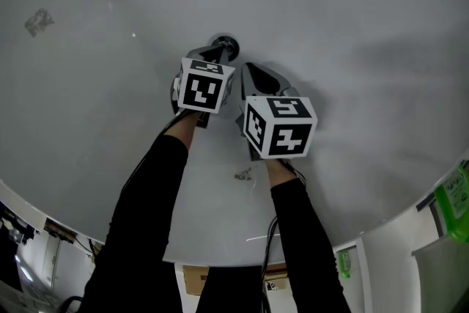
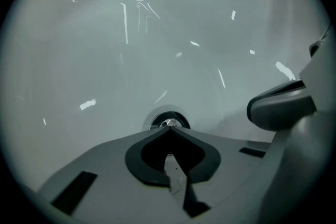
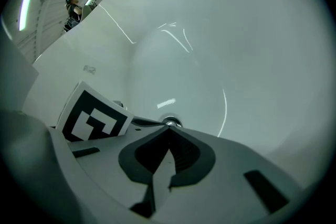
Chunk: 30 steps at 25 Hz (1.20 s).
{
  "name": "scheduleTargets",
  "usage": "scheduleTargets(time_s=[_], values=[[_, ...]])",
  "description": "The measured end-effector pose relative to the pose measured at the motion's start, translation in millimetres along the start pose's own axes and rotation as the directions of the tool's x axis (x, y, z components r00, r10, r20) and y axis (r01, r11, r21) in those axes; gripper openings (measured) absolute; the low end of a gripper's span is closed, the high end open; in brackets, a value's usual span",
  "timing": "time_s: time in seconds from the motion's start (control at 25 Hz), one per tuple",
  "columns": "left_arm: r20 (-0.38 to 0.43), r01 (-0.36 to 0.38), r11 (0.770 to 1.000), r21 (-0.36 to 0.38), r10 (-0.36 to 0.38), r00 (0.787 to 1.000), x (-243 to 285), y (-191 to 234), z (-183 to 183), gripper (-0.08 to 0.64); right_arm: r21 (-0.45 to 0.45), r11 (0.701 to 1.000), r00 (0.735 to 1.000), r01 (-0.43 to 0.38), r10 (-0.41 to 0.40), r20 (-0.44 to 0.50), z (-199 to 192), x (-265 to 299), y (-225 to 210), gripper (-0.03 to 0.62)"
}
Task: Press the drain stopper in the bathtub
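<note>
the white bathtub [image 1: 352,26] fills every view, its floor curving down to the drain, so both arms in black sleeves [image 1: 146,216] reach steeply down and forward from the rim to get at it. the left gripper [image 1: 218,53] leads, its nose pointed straight at the drain stopper [image 1: 227,46], which sits at the low point of the tub floor just ahead of the two marker cubes. the right gripper [image 1: 249,73] hangs just beside it, a little further back and to the right, and looks like it is only riding along.

in the left gripper view the left gripper [image 2: 169,131] has its jaws pressed together into one blunt point with nothing between them. that suits pushing rather than pinching. the round metal stopper [image 2: 168,122] shows directly past the tip; whether the tip actually touches it i cannot tell. in the right gripper view the right gripper [image 3: 168,131] is likewise drawn together and empty, with the stopper [image 3: 171,123] just beyond its tip.
</note>
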<state>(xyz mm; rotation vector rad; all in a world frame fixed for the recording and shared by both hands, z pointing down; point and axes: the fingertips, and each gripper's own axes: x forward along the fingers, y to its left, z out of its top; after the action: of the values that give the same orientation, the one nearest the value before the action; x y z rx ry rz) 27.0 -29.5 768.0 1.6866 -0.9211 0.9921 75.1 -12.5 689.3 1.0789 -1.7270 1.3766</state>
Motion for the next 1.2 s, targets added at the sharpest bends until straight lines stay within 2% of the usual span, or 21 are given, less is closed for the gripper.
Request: scheduleTargets(time_s=[0.2,0.36,0.76,1.0,1.2], values=[[-0.012,-0.020,1.000,-0.008,0.020,1.000,7,0,0,0.005,-0.010,1.000,1.000,-0.006,0.006,-0.010,-1,3,-6,0.003],[-0.038,-0.036,0.999,0.022,0.037,0.999,10,-1,-3,0.005,0.005,1.000,1.000,-0.007,0.007,-0.021,-2,7,-8,0.003],[-0.086,-0.011,0.998,0.069,0.017,0.996,10,-1,0,0.005,0.004,1.000,0.999,0.018,-0.018,-0.028,2,8,-10,0.003],[-0.082,0.009,0.999,0.046,-0.005,0.997,-5,-6,-4,0.005,0.026,1.000,1.000,0.016,-0.016,-0.025,1,-7,-6,0.003],[-0.031,0.027,0.998,0.048,-0.025,0.999,-22,-11,6,0.005,0.026,1.000,1.000,0.010,-0.010,0.002,7,-15,0,0.003]])
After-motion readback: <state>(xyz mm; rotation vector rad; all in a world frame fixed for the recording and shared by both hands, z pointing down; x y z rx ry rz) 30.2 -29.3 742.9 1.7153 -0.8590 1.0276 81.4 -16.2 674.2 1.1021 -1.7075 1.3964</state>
